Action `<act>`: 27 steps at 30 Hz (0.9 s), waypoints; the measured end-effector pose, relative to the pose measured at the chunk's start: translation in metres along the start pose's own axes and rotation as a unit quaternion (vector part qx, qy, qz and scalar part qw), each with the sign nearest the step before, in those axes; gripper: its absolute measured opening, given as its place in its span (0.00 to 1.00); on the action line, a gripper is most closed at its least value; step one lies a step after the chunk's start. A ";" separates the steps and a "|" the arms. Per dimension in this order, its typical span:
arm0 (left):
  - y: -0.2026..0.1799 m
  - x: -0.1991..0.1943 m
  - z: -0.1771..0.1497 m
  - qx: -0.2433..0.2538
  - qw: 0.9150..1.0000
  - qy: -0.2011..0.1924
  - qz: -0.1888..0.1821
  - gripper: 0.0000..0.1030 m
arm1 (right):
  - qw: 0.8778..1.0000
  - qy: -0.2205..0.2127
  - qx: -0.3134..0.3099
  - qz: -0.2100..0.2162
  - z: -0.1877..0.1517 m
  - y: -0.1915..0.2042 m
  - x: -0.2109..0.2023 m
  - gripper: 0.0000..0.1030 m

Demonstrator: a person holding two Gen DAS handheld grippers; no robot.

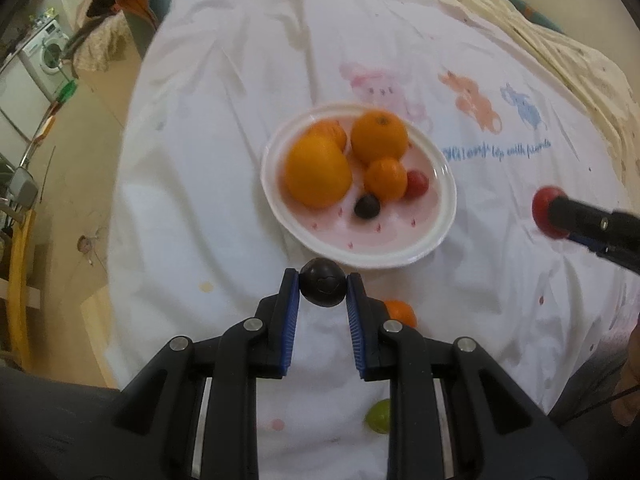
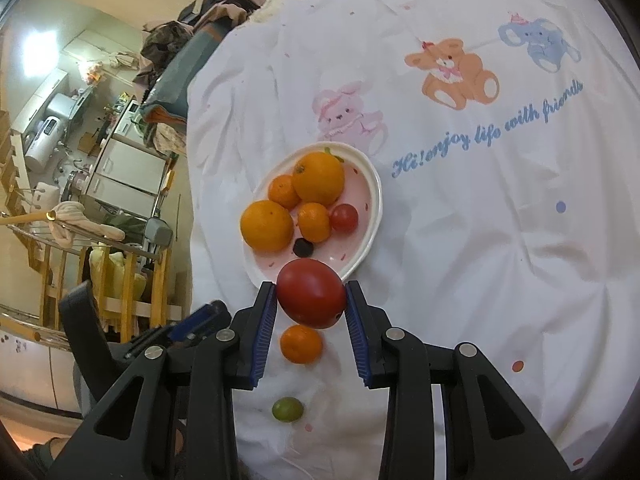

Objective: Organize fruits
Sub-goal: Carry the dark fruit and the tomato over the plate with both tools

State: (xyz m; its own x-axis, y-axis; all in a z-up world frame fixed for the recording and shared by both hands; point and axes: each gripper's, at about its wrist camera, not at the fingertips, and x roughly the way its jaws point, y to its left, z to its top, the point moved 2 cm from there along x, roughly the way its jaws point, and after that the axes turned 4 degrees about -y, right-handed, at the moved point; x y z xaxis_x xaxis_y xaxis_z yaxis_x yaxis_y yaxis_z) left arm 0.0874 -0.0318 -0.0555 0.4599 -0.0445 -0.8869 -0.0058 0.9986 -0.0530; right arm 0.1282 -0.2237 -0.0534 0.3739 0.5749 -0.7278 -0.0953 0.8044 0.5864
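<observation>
Fruit fills the plate (image 1: 436, 216) in the left wrist view: two big oranges (image 1: 318, 172), two small mandarins (image 1: 385, 179), a cherry tomato (image 1: 417, 183) and a dark grape (image 1: 367, 206). The plate sits on a white sheet (image 1: 200, 200) printed with cartoon animals. Just short of its near rim, the left gripper (image 1: 322, 290) pinches a dark plum (image 1: 323, 288) between its blue pads (image 1: 293, 308). A mandarin (image 1: 402, 313) peeks out beside the right finger, and a green grape (image 1: 378, 416) lies nearer the camera. At the right edge, the right gripper's finger covers part of a red tomato (image 1: 542, 206).

Right wrist view: the right gripper (image 2: 311, 300) clamps the tomato (image 2: 311, 298), which overlaps the plate's (image 2: 372, 208) near rim. Under the fingers, on the sheet (image 2: 480, 260), lie the loose mandarin (image 2: 301, 343) and, closer, the green grape (image 2: 287, 409). Part of the left gripper (image 2: 200, 320) shows at lower left, its state hidden here.
</observation>
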 end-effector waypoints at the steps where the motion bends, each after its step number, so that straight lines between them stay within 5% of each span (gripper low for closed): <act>1: 0.001 -0.004 0.003 0.000 1.000 -0.005 0.001 0.19 | 1.000 -0.005 -0.005 -0.006 0.001 0.001 -0.001 0.35; 14: -0.003 -0.017 0.053 0.004 0.999 -0.050 0.000 0.19 | 0.996 -0.072 -0.041 -0.010 0.027 0.012 -0.021 0.35; 27: -0.003 0.009 0.086 0.029 0.998 -0.054 -0.003 0.19 | 0.997 -0.057 -0.044 -0.022 0.064 -0.004 0.007 0.35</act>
State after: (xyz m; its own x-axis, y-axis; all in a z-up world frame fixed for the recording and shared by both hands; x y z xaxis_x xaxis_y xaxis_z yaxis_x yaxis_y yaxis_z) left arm 0.1678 -0.0325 -0.0242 0.5532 -0.0495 -0.8316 0.0461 0.9985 -0.0287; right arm 0.1899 -0.2323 -0.0377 0.4807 0.5214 -0.7050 -0.1544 0.8418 0.5173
